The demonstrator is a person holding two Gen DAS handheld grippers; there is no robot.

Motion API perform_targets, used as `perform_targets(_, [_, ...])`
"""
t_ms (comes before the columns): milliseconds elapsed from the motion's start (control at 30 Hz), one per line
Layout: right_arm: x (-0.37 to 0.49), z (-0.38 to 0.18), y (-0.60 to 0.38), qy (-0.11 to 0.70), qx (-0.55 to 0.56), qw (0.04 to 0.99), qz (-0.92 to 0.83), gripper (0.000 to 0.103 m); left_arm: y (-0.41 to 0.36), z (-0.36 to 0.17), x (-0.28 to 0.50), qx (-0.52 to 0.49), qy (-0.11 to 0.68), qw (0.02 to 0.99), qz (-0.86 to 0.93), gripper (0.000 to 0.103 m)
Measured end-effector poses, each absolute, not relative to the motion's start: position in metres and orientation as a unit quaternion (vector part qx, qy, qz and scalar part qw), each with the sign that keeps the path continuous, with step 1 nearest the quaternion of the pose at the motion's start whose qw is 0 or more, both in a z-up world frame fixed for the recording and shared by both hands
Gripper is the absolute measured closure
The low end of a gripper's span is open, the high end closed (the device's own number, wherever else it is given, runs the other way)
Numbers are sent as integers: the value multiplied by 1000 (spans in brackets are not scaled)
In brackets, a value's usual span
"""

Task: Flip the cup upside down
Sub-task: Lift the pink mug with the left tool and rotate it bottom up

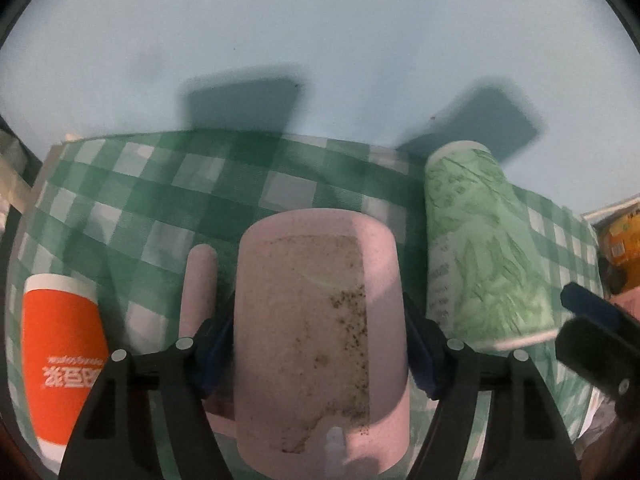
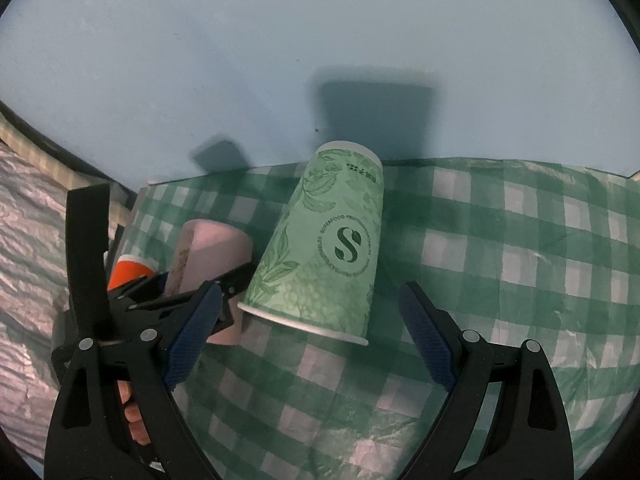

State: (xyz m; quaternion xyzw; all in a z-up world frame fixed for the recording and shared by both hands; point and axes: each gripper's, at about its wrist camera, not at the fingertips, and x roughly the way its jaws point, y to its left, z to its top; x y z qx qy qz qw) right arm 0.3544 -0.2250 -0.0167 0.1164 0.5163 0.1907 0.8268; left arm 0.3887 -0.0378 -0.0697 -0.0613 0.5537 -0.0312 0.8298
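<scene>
Left gripper (image 1: 320,344) jaws clamped on pink mug (image 1: 320,328), handle left | right gripper (image 2: 312,344) jaws released, green paper cup (image 2: 324,244) rim-down on checkered desk (image 2: 520,240) | orange cup (image 1: 60,344) left.

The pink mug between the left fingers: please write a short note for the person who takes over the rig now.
Left gripper: shut on the pink speckled mug with a handle, which is bottom-up, over the green checked cloth.
Right gripper: open, empty, behind the green leaf-print paper cup, already upside down.
Orange paper cup: also upside down.
Left to do: whether the mug rests on the cloth is unclear; set it down and release.
</scene>
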Motion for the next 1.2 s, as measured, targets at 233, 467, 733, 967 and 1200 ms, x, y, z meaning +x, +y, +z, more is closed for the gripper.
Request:
perform_targets(233, [327,-1,-234,498,123,834,202,13,-50,-40,345,-50,529,845,-56,29])
perform_targets(467, [285,9,-241,484,124,839,214,13,-62,-30,292,-45,523,845,-101,29])
perform_targets(733, [236,-1,-257,491,118,836,216,13,-84,-50,255,-42,526,840,-125,29])
perform_targets(967, [219,-19,-266,503,114,830,211,13,-101,-72,237,-36,543,827,-137,29])
perform_targets(1200, [217,-33,-268,515,124,822,212,13,-110,-89,235,-21,556,820,-132,29])
